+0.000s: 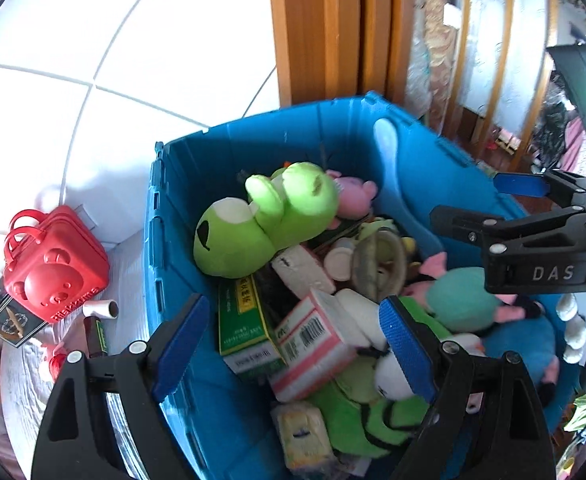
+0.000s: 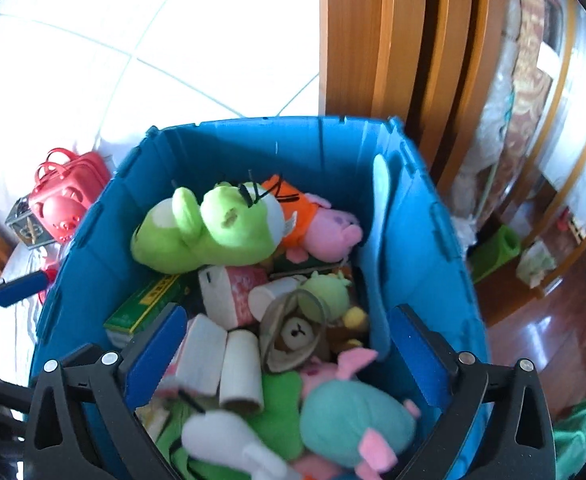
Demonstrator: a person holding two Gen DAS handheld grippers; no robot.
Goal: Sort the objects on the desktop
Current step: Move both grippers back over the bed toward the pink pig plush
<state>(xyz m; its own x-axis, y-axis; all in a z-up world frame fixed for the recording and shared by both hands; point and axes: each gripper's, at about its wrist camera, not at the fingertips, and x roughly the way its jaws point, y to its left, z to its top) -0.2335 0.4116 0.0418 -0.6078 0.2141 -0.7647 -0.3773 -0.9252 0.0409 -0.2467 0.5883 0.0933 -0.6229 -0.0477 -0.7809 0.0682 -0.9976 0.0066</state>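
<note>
A blue bin [image 1: 253, 124] [image 2: 253, 124] is filled with toys and boxes. On top lies a green plush frog [image 1: 269, 216] [image 2: 205, 232] beside a pink plush pig [image 1: 355, 196] [image 2: 333, 232]. Lower down are a teal and pink plush [image 1: 461, 300] [image 2: 353, 416], a green box [image 1: 241, 320] [image 2: 149, 304] and a pink-and-white box [image 1: 313, 344]. My left gripper [image 1: 295, 348] hangs open above the bin's near side, holding nothing. My right gripper [image 2: 285, 356] is wide open above the pile and empty; it also shows at the right of the left wrist view.
Left of the bin, a red bear-shaped case [image 1: 57, 268] [image 2: 69, 196] stands on a white cloth, with a dark box [image 1: 9, 320] and a cardboard tube [image 1: 101, 310] nearby. A wooden door frame [image 1: 325, 28] [image 2: 393, 40] rises behind the bin. A blue scoop [image 1: 393, 168] leans inside.
</note>
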